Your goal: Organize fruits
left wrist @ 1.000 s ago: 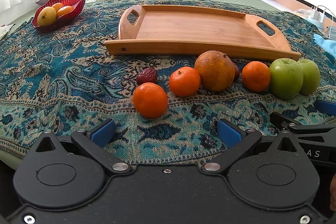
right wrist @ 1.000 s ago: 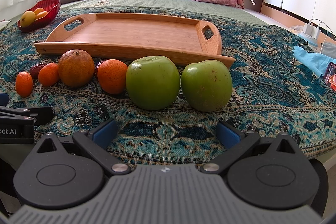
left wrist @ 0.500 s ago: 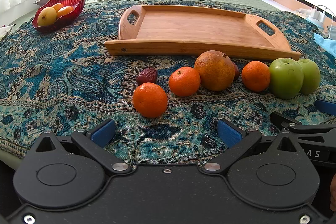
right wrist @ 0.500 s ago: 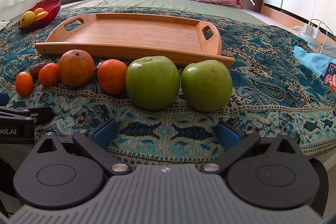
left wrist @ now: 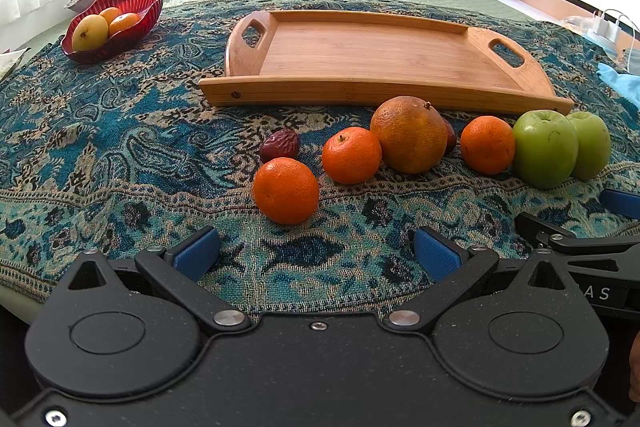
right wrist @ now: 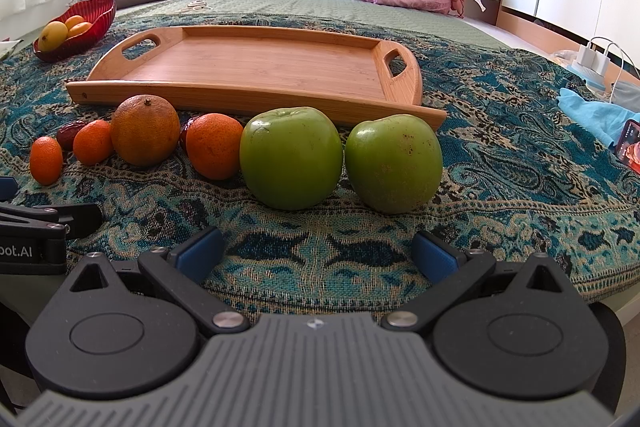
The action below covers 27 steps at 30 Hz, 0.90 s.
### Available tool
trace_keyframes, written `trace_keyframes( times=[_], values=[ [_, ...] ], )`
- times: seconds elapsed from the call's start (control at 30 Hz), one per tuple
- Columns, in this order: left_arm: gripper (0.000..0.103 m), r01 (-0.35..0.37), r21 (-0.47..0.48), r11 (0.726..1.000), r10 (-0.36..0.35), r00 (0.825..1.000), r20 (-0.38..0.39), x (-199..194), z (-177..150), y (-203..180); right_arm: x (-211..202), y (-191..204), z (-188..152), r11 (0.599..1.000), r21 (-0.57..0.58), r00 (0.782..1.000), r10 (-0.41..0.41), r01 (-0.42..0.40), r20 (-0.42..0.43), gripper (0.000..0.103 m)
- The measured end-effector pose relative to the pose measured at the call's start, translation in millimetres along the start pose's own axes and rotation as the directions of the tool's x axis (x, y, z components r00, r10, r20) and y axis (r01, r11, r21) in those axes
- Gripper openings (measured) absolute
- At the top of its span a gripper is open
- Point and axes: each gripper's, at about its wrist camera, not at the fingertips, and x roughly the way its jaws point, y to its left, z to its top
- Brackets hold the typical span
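While both tools wait at the near edge of the bed, no fruit has been picked up yet. The left hand-held gripper [left wrist: 316, 253] is spread wide and holds nothing. The right hand-held gripper [right wrist: 318, 253] is spread wide too, with nothing in it.

The fruits lie in a row on the patterned blanket [left wrist: 120, 155], just in front of the wooden tray [left wrist: 376, 55], which has nothing in it. A small orange [left wrist: 285, 190] sits nearest the left tool, with a dark red date [left wrist: 279, 145] just behind it. Two green apples [right wrist: 291, 157] sit side by side right in front of the right tool. A red bowl [left wrist: 136, 3] with fruit stands far to the left.

The next step is likely a first grab. The small orange looks like a good pick for the left tool. It should slide in low, with one finger on each side of the orange, and close softly at the widest part. Round fruit can roll, so a slow push is best.
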Motion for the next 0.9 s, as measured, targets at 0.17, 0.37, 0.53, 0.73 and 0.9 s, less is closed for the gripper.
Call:
trace_keyframes(
  times=[0.17, 0.37, 0.53, 0.73, 0.9],
  values=[
    [0.103, -0.008, 0.004, 1.0, 0.008, 1.0, 0.009, -4.2, 0.6, -0.5, -1.7, -1.3, 0.3, 1.0, -0.006, 1.0, 0.004, -0.004, 0.003, 0.103],
    [0.103, 0.01, -0.001, 1.0, -0.01, 0.998, 0.063, -6.9, -5.5, 0.3, 0.7, -6.5, -3.1, 0.999, 0.001, 0.999, 0.033, -0.033, 0.04, 0.103],
    [0.103, -0.003, 0.007, 1.0, 0.002, 0.994, 0.11, -8.5, -11.7, -0.6, -2.2, -7.5, -9.2, 0.999, 0.005, 0.996, 0.033, -0.034, 0.088, 0.103],
    [0.099, 0.019, -0.032, 0.999, -0.014, 0.991, 0.133, -18.3, -10.8, 6.0, -9.7, -13.9, -5.9, 0.998, 0.037, 0.992, 0.043, -0.047, 0.119, 0.103],
    [0.094, -0.023, 0.009, 1.0, 0.021, 0.985, 0.173, -26.2, -3.6, 11.7, -12.9, -27.2, 5.2, 0.999, 0.024, 0.99, 0.037, -0.04, 0.134, 0.103]
  ],
)
